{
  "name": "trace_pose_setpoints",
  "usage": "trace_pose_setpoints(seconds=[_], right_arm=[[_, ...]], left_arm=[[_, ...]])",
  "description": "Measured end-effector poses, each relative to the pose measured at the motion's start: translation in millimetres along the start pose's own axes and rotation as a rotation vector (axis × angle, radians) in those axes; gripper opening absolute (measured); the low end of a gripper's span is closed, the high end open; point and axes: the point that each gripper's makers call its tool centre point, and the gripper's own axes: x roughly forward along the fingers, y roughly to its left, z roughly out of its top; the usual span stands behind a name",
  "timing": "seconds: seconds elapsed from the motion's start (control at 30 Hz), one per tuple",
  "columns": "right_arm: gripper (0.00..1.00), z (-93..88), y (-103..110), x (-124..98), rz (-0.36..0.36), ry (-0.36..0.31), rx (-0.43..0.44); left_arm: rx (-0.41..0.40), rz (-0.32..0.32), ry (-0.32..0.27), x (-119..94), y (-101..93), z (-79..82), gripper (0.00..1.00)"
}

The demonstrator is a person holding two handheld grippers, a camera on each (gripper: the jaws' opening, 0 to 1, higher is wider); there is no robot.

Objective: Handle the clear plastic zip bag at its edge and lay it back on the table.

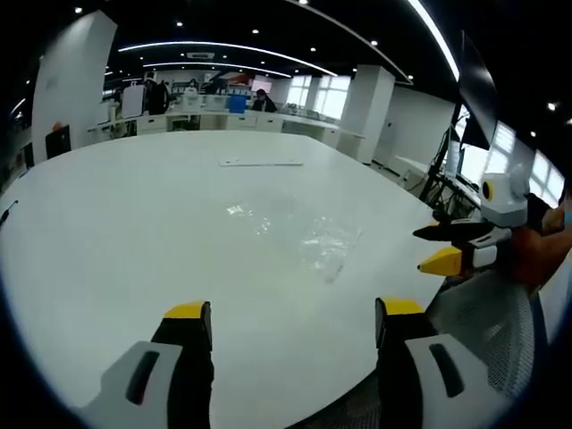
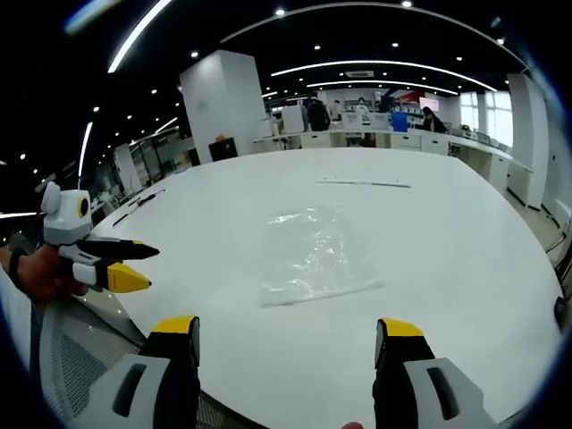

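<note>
left tongs [image 1: 293, 313]: jaws spread wide (nothing between) | right tongs [image 2: 290, 329]: jaws spread wide, hovering

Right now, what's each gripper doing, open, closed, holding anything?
Left gripper: open, holding nothing, short of the zip bag.
Right gripper: open, holding nothing, bag lying flat on the table ahead.

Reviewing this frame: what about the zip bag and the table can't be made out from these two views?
- Clear zip bag: whether its zip is closed; too faint in both views.
- In the left gripper view the bag blends into glare on the white table, so its outline is unclear.
- Thin strip farther back: too small to identify.
</note>
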Motion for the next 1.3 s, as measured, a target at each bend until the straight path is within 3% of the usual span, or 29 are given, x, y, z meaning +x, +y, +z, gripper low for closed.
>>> trace_pose_setpoints(seconds=[1.0,1.3], right_arm=[[0.79,1.0,-3.2,-0.1,-0.006,-0.002,0.008],[0.79,1.3,-5.1,0.2,-0.01,-0.005,0.007]], left_arm=[[0.001,-0.009,0.017,0.3,-1.0,-2.7,0.67],[0.024,-0.033,0.033,1.2,-9.9,-4.7,0.65]])
